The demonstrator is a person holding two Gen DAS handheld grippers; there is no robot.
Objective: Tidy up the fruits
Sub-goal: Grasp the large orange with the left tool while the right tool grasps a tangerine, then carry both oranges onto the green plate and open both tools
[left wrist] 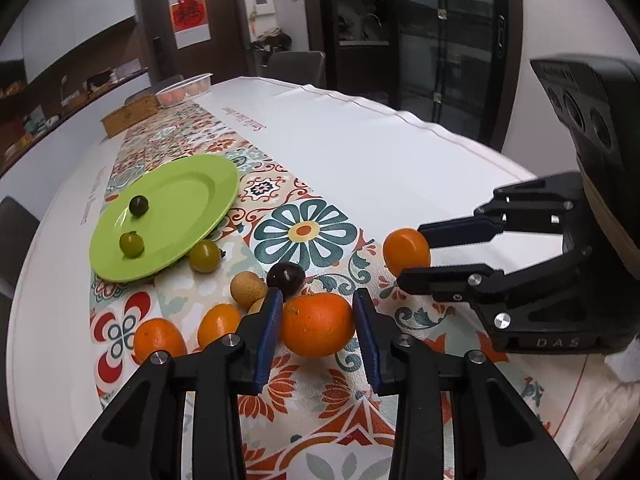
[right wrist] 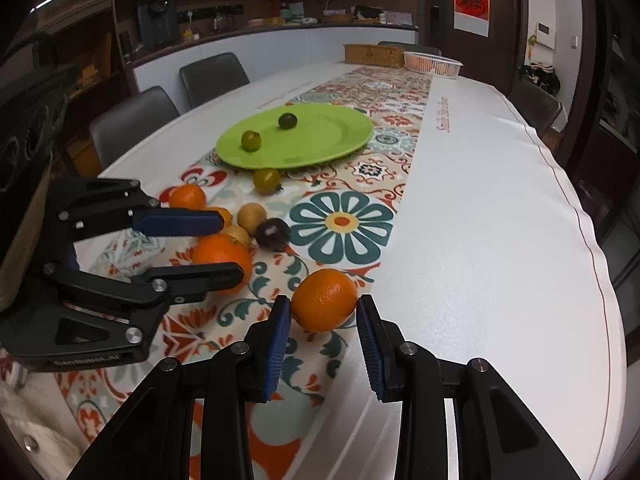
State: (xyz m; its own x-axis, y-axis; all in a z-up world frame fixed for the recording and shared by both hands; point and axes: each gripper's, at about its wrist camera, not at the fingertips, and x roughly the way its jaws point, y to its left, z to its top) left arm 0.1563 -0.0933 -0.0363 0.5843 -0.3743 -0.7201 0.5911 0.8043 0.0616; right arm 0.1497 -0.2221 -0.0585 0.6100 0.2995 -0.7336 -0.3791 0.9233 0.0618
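A green plate on the patterned runner holds two green tomatoes. A third green tomato lies just off its rim. My left gripper is open around a large orange on the table, not pinching it. My right gripper is open around another orange. A dark plum, a tan longan and small oranges lie left of the left gripper.
A wooden box and a white basket stand at the table's far end. Grey chairs line the left side. The white tablecloth spreads to the right, with the table edge close.
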